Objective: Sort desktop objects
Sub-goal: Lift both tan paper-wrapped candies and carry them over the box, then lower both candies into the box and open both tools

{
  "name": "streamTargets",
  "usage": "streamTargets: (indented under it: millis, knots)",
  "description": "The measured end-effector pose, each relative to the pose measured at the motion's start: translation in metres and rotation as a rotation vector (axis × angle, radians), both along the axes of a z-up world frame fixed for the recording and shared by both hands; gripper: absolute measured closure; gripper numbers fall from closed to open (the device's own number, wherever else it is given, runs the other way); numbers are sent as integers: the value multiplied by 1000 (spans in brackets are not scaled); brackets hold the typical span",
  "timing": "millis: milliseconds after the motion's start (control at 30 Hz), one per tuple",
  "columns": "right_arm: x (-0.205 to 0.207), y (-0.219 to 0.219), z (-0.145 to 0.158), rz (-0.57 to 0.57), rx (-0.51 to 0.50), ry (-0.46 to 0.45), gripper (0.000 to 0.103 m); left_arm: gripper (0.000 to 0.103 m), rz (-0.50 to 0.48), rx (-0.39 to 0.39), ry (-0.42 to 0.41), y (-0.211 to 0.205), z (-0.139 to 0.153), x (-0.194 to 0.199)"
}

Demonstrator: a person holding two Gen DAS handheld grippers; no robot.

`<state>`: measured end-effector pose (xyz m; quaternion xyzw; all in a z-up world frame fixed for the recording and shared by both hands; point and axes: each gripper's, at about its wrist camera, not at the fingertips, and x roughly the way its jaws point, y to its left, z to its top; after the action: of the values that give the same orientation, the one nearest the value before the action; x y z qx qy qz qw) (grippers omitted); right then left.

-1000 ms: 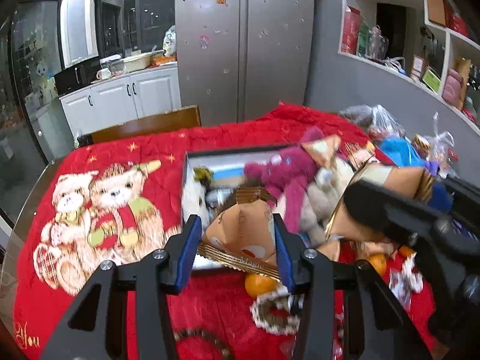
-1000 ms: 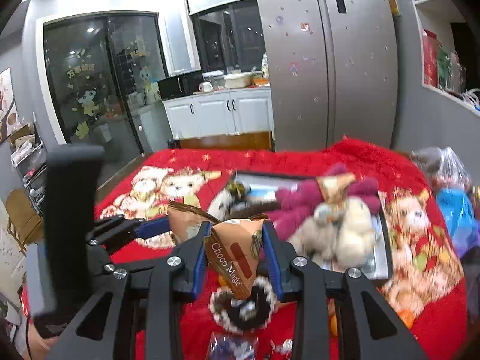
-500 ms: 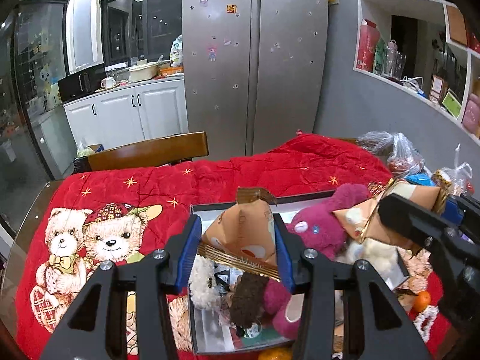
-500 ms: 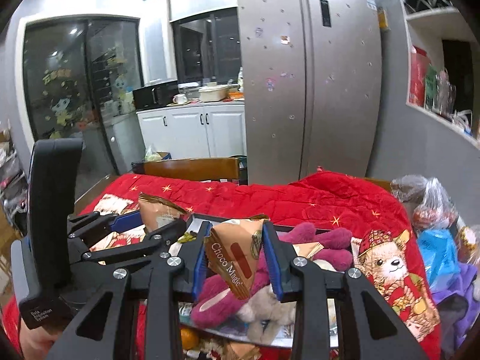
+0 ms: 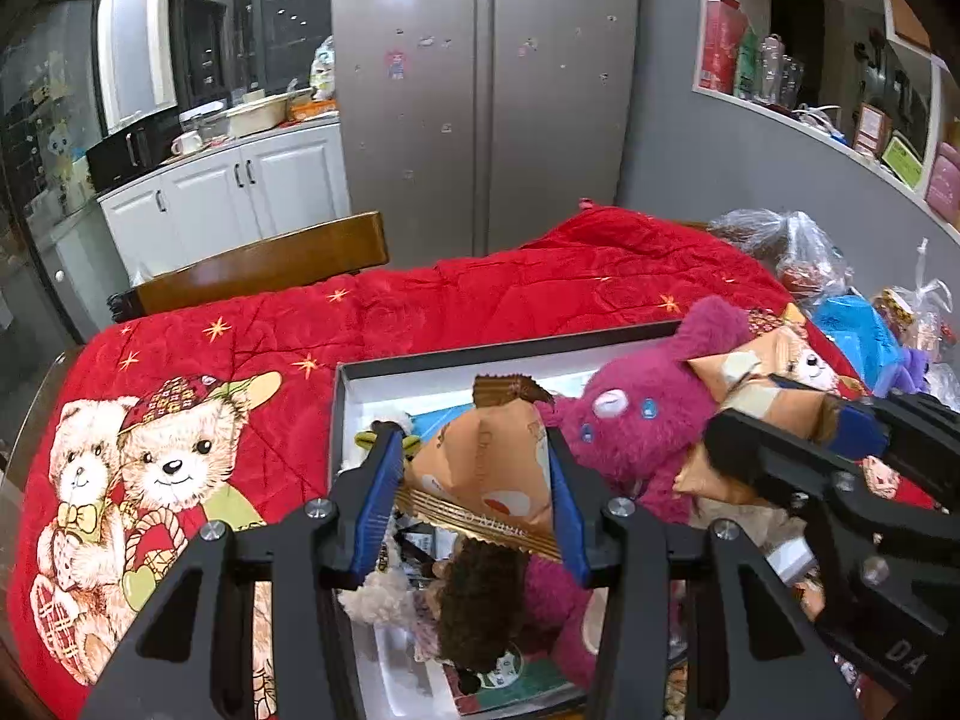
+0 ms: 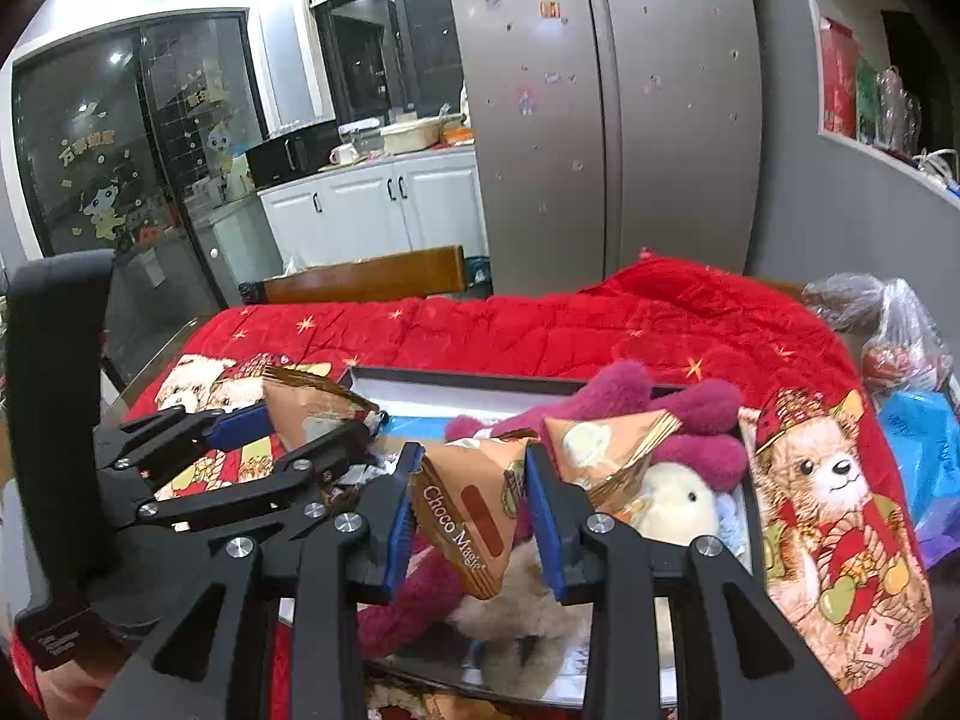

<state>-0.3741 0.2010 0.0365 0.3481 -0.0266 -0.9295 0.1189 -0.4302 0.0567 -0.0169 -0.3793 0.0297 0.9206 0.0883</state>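
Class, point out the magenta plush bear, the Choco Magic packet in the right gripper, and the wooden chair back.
magenta plush bear (image 5: 630, 420), left wrist view, its face.
Choco Magic packet (image 6: 474, 498), right wrist view, printed front.
wooden chair back (image 5: 264, 267), left wrist view, top rail.

I see my left hand-held gripper (image 5: 474, 492) is black with blue pads, and the snack packet (image 5: 486, 468) in it is pale orange with a gold ribbed edge. My right hand-held gripper (image 6: 471, 504) shows the same black and blue; its packet (image 6: 474, 504) is orange-tan with a red stripe and white lettering. The blanket (image 5: 480, 300) is red, patterned with gold stars and cream teddy bears. The plush toy (image 5: 636, 420) is magenta.
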Motion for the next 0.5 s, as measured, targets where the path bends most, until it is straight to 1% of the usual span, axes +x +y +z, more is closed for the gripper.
streamTargets:
  millis: [167, 233, 267, 400, 500]
  knots:
    - [1, -4, -2, -5, 41, 11, 69, 56, 0, 6, -11, -4, -2, -2]
    - [1, -6, -2, -22, 70, 24, 69, 56, 5, -8, -1, -3, 0, -1]
    - [0, -4, -2, -28, 71, 24, 69, 56, 7, -19, 3, -3, 0, -1]
    - [-3, 1, -3, -35, 63, 13, 69, 56, 9, -9, -3, -5, 1, -2]
    - [-3, 2, -3, -32, 62, 10, 69, 56, 14, -28, -6, -5, -1, -2]
